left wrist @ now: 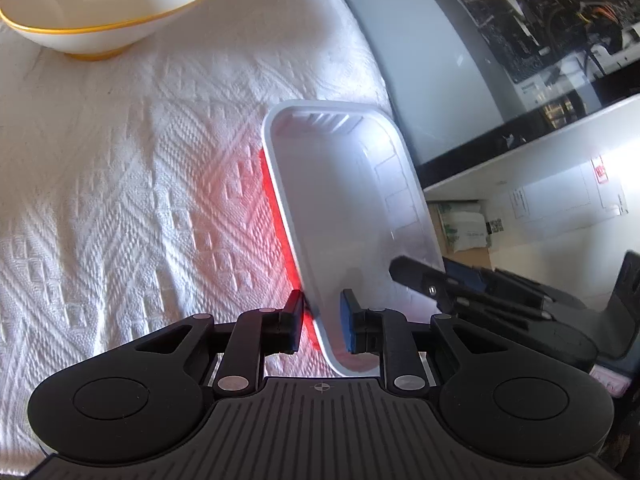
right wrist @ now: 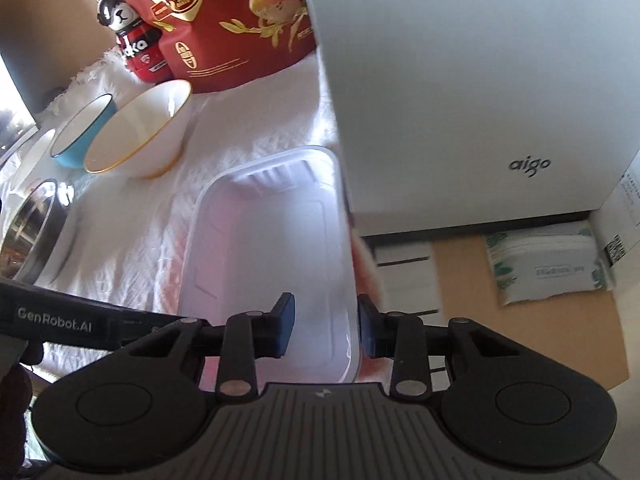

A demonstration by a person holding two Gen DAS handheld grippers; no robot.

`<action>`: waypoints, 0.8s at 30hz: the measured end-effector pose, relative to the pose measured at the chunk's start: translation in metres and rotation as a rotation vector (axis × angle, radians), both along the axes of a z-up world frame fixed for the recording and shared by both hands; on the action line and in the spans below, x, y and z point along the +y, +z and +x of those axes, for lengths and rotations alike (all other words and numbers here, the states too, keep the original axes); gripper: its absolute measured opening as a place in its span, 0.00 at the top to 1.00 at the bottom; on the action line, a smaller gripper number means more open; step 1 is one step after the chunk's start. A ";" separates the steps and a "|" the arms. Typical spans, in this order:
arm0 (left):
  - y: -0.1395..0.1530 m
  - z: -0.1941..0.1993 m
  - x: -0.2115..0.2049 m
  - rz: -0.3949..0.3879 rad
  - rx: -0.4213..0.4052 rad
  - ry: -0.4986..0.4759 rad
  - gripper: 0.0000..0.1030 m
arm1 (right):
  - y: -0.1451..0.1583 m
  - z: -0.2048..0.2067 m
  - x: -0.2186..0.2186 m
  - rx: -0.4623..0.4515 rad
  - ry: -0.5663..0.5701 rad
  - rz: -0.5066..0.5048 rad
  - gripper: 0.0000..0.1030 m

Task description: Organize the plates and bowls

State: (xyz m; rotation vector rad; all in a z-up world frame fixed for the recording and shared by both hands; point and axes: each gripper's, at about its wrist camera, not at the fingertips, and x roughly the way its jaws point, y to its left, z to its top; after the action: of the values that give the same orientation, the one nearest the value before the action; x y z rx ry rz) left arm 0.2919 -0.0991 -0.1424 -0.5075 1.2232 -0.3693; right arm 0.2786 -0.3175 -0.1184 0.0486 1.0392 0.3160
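The left gripper (left wrist: pixel 320 322) and right gripper (right wrist: pixel 326 326) each straddle a rim of the white rectangular plastic tray (right wrist: pixel 268 248), apparently clamped, above the white woven cloth (left wrist: pixel 120 200). Legible: "GenRobot.AI" on the left gripper, "aigo" on the white box (right wrist: pixel 480 80).

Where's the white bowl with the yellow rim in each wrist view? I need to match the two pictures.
Left wrist: white bowl with the yellow rim sits at top left, on the white cloth, partly cut off by the frame.
Right wrist: the same bowl is upper left of centre, tilted, beside a blue bowl.
Shared landmark: the white rectangular tray, straddled by both grippers' fingers.
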 end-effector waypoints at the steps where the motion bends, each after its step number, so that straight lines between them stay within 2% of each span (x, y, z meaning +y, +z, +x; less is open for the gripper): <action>1: 0.000 0.000 0.001 0.002 0.001 0.006 0.79 | -0.001 -0.001 0.001 -0.001 -0.002 -0.013 0.68; 4: 0.006 -0.002 0.007 0.011 -0.016 0.005 0.78 | -0.001 -0.002 0.004 -0.017 -0.012 -0.054 0.68; 9: 0.017 -0.010 0.029 -0.003 -0.032 -0.010 0.78 | 0.015 -0.012 0.017 -0.110 0.024 -0.164 0.65; 12: 0.035 -0.019 0.049 0.006 -0.079 -0.022 0.78 | 0.029 -0.015 0.031 -0.160 0.030 -0.189 0.64; 15: 0.053 -0.030 0.079 0.025 -0.141 -0.008 0.78 | 0.048 -0.017 0.051 -0.223 0.019 -0.168 0.62; 19: 0.067 -0.041 0.129 0.052 -0.198 0.051 0.78 | 0.066 -0.017 0.091 -0.269 0.029 -0.090 0.57; 22: 0.066 -0.046 0.166 0.053 -0.189 0.129 0.78 | 0.071 -0.011 0.133 -0.259 0.052 -0.017 0.55; 24: 0.066 -0.045 0.185 0.050 -0.184 0.143 0.78 | 0.074 -0.006 0.162 -0.222 0.055 0.025 0.55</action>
State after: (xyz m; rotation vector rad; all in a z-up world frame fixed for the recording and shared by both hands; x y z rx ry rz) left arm 0.2470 0.0856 -0.0764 -0.5035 1.0092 -0.2570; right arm 0.2721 -0.1550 -0.0449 0.0071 0.8170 0.3761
